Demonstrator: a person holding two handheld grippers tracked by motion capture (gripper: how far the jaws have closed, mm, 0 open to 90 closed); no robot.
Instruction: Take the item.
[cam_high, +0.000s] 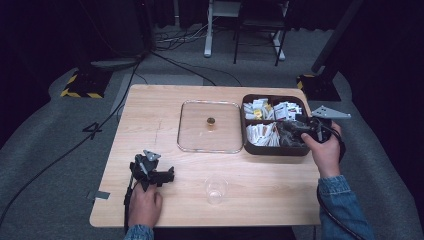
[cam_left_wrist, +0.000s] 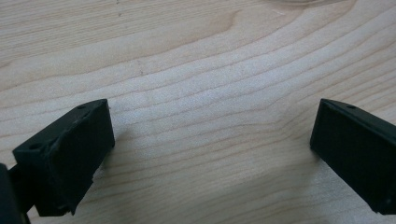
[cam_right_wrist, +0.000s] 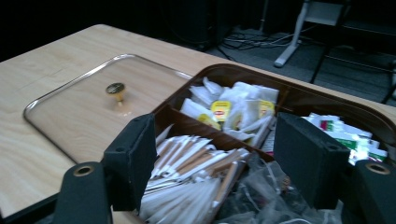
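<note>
My right gripper (cam_right_wrist: 215, 163) hangs jaws apart over the sugar sticks (cam_right_wrist: 196, 172); crowded packets risk a multiple pickup. My left gripper (cam_left_wrist: 212, 154) rests apart on the table (cam_left_wrist: 196, 70).

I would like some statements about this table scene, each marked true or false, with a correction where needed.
1. The right tongs hover open over the brown compartment box. True.
2. The glass lid sits on top of the box. False: it lies flat on the table, beside the box.
3. The left tongs are shut on the clear plastic cup. False: they are open over bare wood, apart from the cup.
4. The compartment under the right tongs holds long white and tan packets. True.
5. The cup lies on its side. False: it stands upright.
</note>
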